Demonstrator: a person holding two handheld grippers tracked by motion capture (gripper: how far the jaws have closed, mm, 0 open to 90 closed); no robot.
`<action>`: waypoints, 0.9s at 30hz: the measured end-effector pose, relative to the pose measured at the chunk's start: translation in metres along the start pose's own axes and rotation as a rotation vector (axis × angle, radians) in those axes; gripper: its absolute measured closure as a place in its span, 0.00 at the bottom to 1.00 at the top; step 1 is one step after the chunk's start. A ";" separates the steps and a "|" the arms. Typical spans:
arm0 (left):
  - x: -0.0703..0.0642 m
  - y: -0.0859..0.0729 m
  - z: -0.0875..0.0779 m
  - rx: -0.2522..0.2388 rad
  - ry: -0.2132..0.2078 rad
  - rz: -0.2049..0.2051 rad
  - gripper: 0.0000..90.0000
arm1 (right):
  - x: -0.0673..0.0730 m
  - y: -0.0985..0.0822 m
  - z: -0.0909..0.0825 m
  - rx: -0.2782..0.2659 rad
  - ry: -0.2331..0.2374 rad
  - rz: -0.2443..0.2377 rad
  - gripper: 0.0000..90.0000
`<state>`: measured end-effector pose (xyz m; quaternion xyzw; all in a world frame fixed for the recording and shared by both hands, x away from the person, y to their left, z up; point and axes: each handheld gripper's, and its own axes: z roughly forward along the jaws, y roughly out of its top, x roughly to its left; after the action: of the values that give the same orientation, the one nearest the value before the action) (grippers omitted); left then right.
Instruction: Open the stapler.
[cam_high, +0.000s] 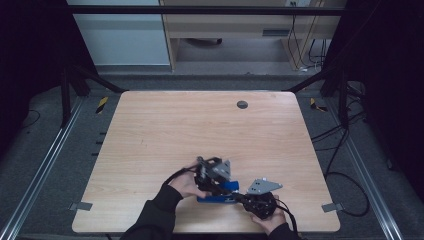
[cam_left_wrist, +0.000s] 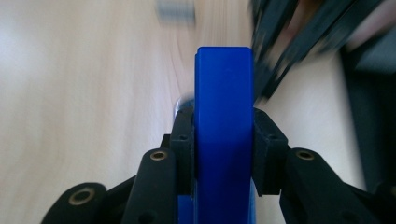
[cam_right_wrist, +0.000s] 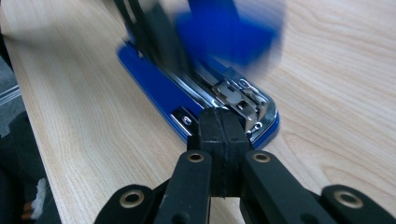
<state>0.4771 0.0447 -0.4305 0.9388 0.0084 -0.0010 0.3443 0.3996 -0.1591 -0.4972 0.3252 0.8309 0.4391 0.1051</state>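
Your left gripper (cam_left_wrist: 224, 154) is clamped on the raised blue top arm (cam_left_wrist: 224, 126) of a stapler (cam_right_wrist: 196, 100), one black pad pressed flat against each side of it, while your right gripper (cam_right_wrist: 223, 140) has its jaws pressed fully together with nothing between them, the tips resting at the rear end of the stapler's blue base, just beside the exposed metal spring and hinge. In the right gripper view the top arm is swung up and blurred above the base, leaving the metal staple channel open to sight. From above, your left gripper (cam_high: 212, 172) and right gripper (cam_high: 260, 200) meet over the stapler (cam_high: 217, 197), which lies on the wooden tabletop (cam_high: 200, 125) close to its near edge, a little right of that edge's middle. Your left hand (cam_high: 184, 184) comes in from the near edge in a dark sleeve, your right hand (cam_high: 272, 220) just beside it at the edge itself. A small grey round cap (cam_high: 242, 104) sits in the tabletop near the far edge, well apart from the work.
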 end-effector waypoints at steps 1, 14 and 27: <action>0.000 0.002 -0.008 -0.004 -0.003 0.009 0.74 | 0.000 0.000 0.000 0.000 0.000 0.000 1.00; -0.003 -0.010 0.010 0.092 0.039 0.020 0.73 | 0.005 0.001 0.003 0.021 -0.006 -0.061 1.00; -0.005 -0.009 0.016 0.109 0.046 0.033 0.73 | 0.000 0.002 0.005 0.004 0.001 -0.043 1.00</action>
<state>0.4721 0.0408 -0.4484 0.9560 0.0008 0.0260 0.2923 0.4025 -0.1551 -0.4981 0.3074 0.8386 0.4353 0.1134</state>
